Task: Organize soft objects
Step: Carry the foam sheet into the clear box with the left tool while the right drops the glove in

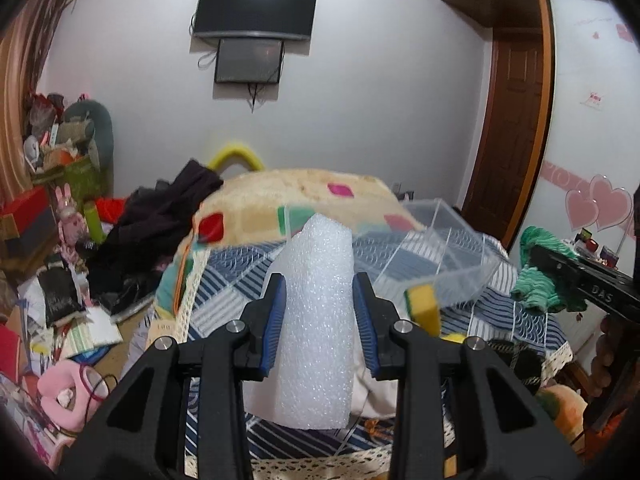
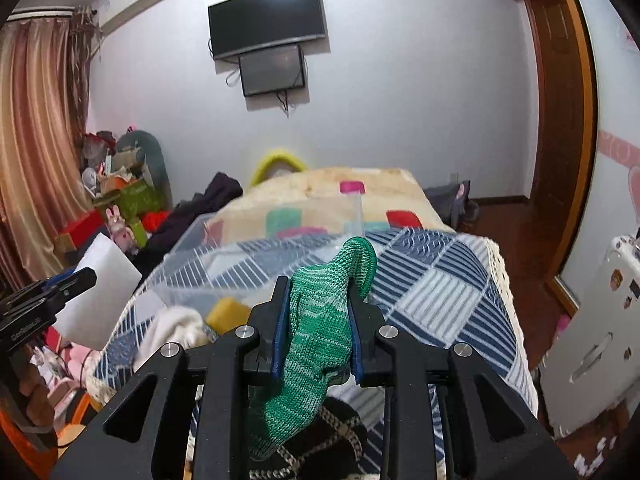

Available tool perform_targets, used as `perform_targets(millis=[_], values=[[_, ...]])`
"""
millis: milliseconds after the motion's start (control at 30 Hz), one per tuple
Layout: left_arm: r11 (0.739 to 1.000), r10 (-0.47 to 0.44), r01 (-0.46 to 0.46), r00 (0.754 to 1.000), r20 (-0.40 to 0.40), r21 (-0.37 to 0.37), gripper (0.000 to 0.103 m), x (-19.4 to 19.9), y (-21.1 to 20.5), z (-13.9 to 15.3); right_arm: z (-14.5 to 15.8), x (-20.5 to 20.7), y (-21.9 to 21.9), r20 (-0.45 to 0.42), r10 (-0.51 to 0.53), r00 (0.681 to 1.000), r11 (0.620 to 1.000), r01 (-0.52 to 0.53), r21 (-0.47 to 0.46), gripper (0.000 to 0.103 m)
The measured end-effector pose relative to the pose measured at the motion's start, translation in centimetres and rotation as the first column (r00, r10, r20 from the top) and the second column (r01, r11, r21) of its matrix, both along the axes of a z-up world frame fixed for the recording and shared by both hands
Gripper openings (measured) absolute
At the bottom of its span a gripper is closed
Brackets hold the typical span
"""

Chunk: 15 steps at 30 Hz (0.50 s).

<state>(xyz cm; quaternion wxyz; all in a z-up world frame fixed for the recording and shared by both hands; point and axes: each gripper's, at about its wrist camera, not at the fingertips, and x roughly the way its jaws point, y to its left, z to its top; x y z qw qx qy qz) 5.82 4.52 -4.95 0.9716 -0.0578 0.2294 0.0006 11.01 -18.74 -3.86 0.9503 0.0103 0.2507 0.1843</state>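
Centrally, the left gripper is squeezing a white foam block between nearly closed jaws. Likewise, the right gripper is pinching a green knitted sock, below the clear plastic bin at mid-frame.

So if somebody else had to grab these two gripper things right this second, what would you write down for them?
Left gripper: shut on the white foam block, held up above the bed.
Right gripper: shut on the green knitted sock, also lifted.
Clear plastic bin: on the blue checked bedspread ahead of both grippers; it looks tilted.
Yellow sponge: beside the bin's near edge; whether inside or outside, I cannot tell.
Cream cloth: loose on the bed, near the sponge.
Done: both items picked up.
Left: probably put foam and sock into the bin, then the loose pieces.
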Motion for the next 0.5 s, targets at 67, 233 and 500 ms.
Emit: perform_targets(millis=[67, 233, 500], values=[[1.000, -0.004, 0.004, 1.000, 0.025, 0.007, 0.034, -0.2, -0.2, 0.7, 0.4, 0.3, 0.3, 0.015, 0.006, 1.000, 1.000, -0.006, 0.003, 0.022], [0.999, -0.015, 0.012, 0.997, 0.077, 0.043, 0.034, 0.8, -0.9, 2.5, 1.3, 1.2, 1.0, 0.051, 0.012, 0.999, 1.000, -0.013, 0.005, 0.022], [0.998, -0.030, 0.027, 0.998, 0.059, 0.052, 0.034, 5.3, -1.7, 2.8, 2.1, 3.5, 2.4, 0.074, 0.036, 0.997, 0.999, -0.036, -0.001, 0.023]])
